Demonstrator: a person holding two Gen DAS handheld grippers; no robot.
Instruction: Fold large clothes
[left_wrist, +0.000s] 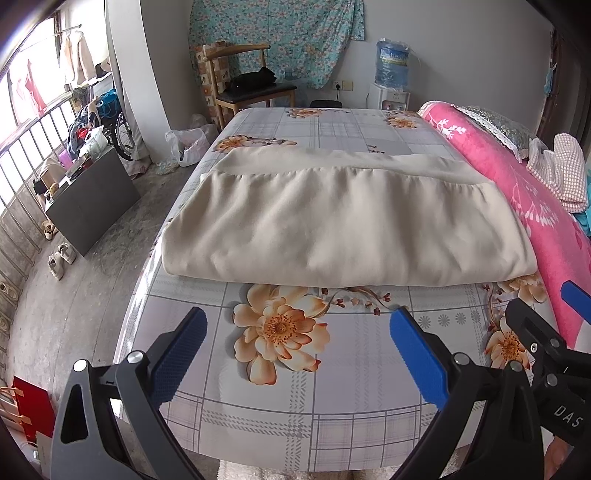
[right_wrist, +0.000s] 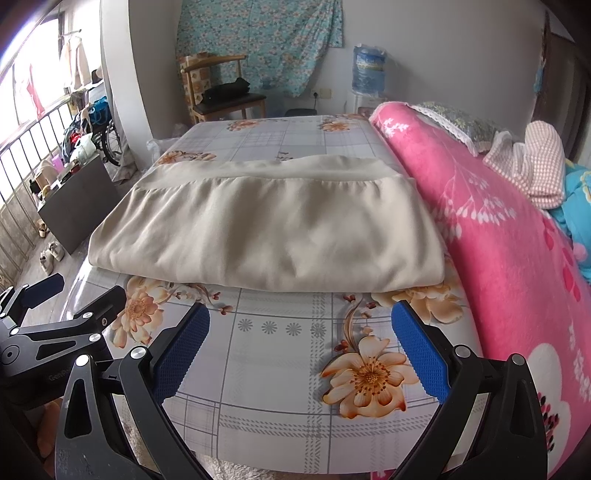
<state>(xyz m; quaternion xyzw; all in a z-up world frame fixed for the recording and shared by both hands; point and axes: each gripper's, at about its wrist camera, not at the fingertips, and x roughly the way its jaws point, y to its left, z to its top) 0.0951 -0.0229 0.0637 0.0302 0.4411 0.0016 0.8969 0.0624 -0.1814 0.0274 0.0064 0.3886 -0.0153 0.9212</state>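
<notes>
A large cream garment (left_wrist: 332, 218) lies folded into a wide rectangle across the middle of the bed, with its elastic waistband on the far side; it also shows in the right wrist view (right_wrist: 273, 229). My left gripper (left_wrist: 299, 325) is open and empty, hovering over the flowered bed sheet (left_wrist: 332, 387) just short of the garment's near fold. My right gripper (right_wrist: 301, 321) is open and empty too, beside the left one, which shows at the left of the right wrist view (right_wrist: 79, 295). The right gripper's fingers (left_wrist: 532, 325) show at the right of the left wrist view.
A rolled pink blanket (right_wrist: 509, 236) with pillows lies along the right side of the bed. A wooden chair (left_wrist: 243, 85) and a water dispenser (left_wrist: 391, 70) stand past the far end. The floor, a dark board (left_wrist: 92, 199) and shoes are to the left.
</notes>
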